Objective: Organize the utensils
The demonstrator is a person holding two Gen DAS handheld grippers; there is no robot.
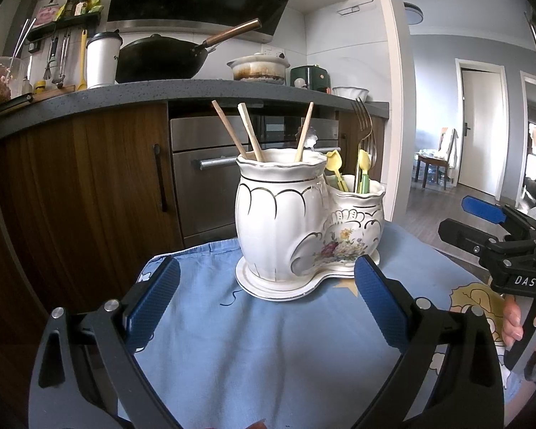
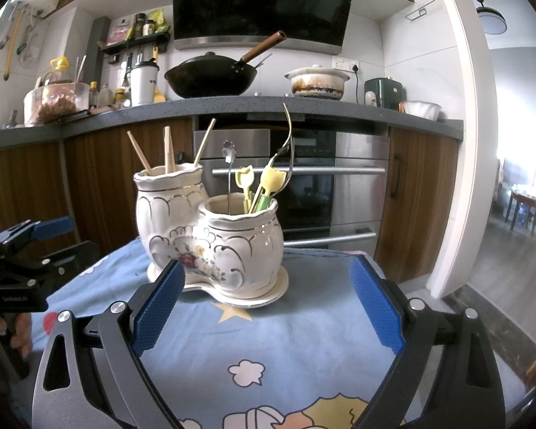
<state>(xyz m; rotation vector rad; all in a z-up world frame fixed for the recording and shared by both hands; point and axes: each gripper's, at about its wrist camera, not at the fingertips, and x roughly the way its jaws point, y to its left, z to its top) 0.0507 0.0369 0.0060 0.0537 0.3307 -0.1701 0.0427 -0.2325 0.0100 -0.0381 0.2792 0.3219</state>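
Note:
A white ceramic double utensil holder stands on a blue cloth-covered table; it also shows in the right wrist view. Its taller pot holds three wooden chopsticks. Its shorter pot holds yellow-green plastic utensils, a metal fork and a metal spoon. My left gripper is open and empty, just in front of the holder. My right gripper is open and empty, in front of the shorter pot. The right gripper also shows at the right edge of the left wrist view.
Behind the table stand wooden cabinets and a steel oven. The grey counter carries a black wok, a clay pot and a white cup. A doorway opens at the right.

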